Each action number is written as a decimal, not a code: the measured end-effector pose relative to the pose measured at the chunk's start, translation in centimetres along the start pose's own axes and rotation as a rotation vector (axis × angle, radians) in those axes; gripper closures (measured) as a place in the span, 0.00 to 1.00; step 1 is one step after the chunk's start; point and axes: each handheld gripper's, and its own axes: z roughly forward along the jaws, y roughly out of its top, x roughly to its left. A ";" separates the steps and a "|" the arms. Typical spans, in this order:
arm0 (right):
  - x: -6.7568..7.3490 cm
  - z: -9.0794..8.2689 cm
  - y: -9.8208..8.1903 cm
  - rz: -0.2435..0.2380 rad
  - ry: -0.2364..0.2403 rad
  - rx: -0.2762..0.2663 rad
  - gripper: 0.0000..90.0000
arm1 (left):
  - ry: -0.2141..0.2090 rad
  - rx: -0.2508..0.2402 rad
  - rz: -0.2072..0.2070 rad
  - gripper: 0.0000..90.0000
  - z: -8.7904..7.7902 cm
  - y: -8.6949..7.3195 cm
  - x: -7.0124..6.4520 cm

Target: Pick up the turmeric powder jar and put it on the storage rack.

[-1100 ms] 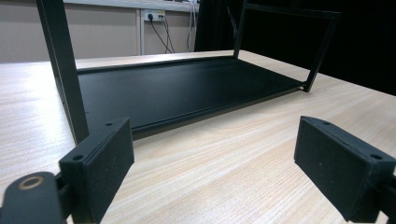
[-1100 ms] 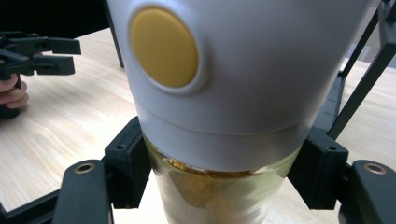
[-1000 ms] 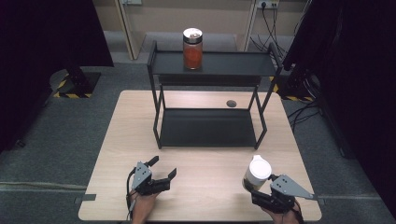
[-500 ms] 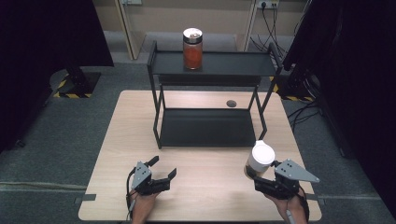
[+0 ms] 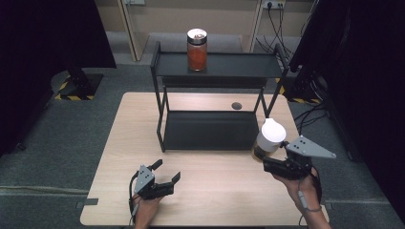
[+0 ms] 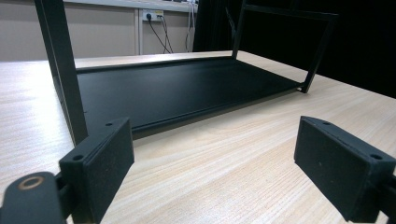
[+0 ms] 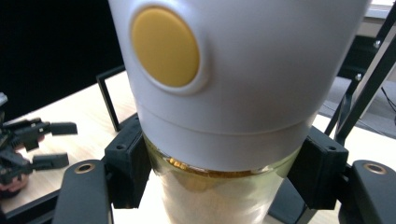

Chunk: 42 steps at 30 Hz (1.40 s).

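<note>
Wood table [image 5: 119,143], black two-tier rack [image 5: 217,71] at back; right gripper [image 5: 267,160] clamped on white-capped jar [image 5: 270,137], upright, off the table beside rack's front-right leg; left gripper [image 5: 165,177] open, empty, farther off.

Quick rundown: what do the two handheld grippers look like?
Both are black, each with two jaws ending in flat rectangular black pads. The left gripper and right gripper each carry a grey three-cornered plate on top. A black cable trails from the left.
</note>
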 end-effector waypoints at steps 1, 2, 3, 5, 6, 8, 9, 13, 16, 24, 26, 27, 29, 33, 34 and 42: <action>-0.1 0.1 0.3 -0.005 -0.001 -0.002 0.35 | 0.000 0.000 0.000 0.13 0.0 0.0 0.0; -0.1 0.1 0.6 -0.009 -0.004 -0.004 0.35 | 0.000 -0.001 -0.001 0.13 0.0 0.0 0.0; -0.1 0.2 1.0 -0.015 -0.006 -0.004 0.35 | 0.000 -0.001 -0.001 0.13 0.0 0.0 0.0; -0.1 0.4 1.6 -0.026 -0.010 -0.007 0.35 | 0.000 -0.001 -0.001 0.13 0.0 0.0 0.0; -0.1 0.4 2.0 -0.031 -0.011 -0.009 0.35 | 0.000 -0.001 -0.001 0.13 0.0 0.0 0.0; -0.1 0.6 2.6 -0.041 -0.012 -0.013 0.35 | 0.000 -0.001 -0.001 0.13 0.0 0.0 0.0; -0.1 0.6 3.0 -0.046 -0.014 -0.014 0.35 | 0.000 -0.001 0.000 0.13 0.0 0.0 0.0; -0.2 1.0 4.3 -0.051 -0.015 -0.023 0.35 | -0.001 -0.002 0.001 0.13 0.0 0.0 0.0; -0.4 1.4 5.4 -0.045 -0.019 -0.025 0.35 | -0.001 -0.001 0.002 0.13 0.0 0.0 0.0; -0.9 2.5 8.1 -0.047 -0.036 -0.032 0.35 | -0.003 0.001 0.008 0.13 0.0 0.0 0.0; -1.0 2.7 8.7 -0.053 -0.040 -0.031 0.35 | -0.003 0.001 0.009 0.13 0.0 0.0 0.0; -1.0 2.9 8.9 -0.053 -0.042 -0.031 0.35 | -0.004 0.001 0.008 0.13 0.0 0.0 0.0; -1.2 3.1 9.4 -0.053 -0.045 -0.032 0.35 | -0.004 0.001 0.007 0.13 0.0 0.0 0.0; -1.3 3.6 10.3 -0.055 -0.051 -0.034 0.35 | -0.004 0.001 0.006 0.13 0.0 0.0 0.0; -1.4 3.8 10.5 -0.055 -0.053 -0.034 0.35 | -0.004 0.001 0.007 0.13 0.0 0.0 0.0; -1.8 5.2 12.3 -0.047 -0.063 -0.032 0.35 | -0.004 0.002 0.008 0.13 0.0 0.0 0.0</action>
